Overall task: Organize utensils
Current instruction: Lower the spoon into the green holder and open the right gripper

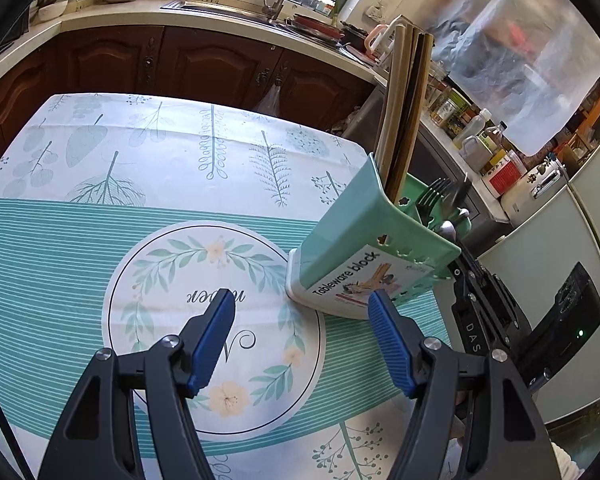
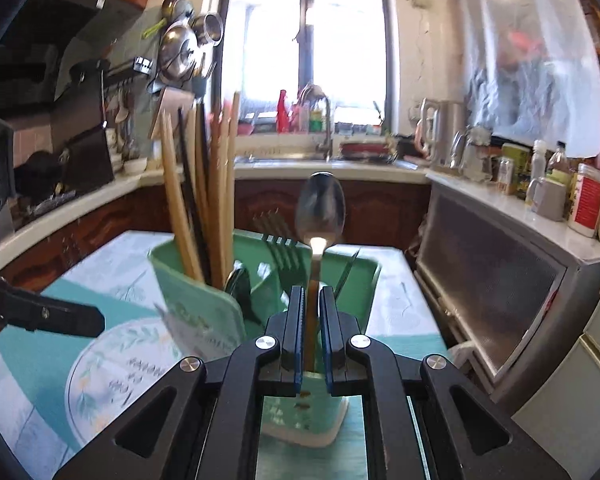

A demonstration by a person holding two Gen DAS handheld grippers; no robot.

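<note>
Step in hand: putting a shiny metal spoon with a brownish handle (image 2: 319, 216) into the pale green plastic tableware holder (image 2: 196, 304). Right gripper (image 2: 311, 336) closed on the spoon handle, the blue-padded fingers (image 2: 297, 336) pressing it from both sides, bowl end up, well beyond the fingertips. Directly ahead of and below these fingers, the holder on the bench (image 1: 60, 240) with the leaf-patterned cloth. Already inside it: long wooden and dark chopsticks (image 2: 204, 192) in the left part, dark metal forks (image 2: 278, 240) just beside the spoon, another spoon lower down.

Left gripper (image 1: 300, 304) open and empty, its fingers (image 1: 216, 332) wide apart above the round flower print; the holder's labelled white base just beyond the right fingertip, not touching as far as visible.

Next move, as a judgement: lower the handle end into a free compartment beside the forks, keep the spoon upright, then release. Which compartment lies under the handle tip: cannot tell, hidden by the fingers. Risk of catching on the fork tines.
</note>
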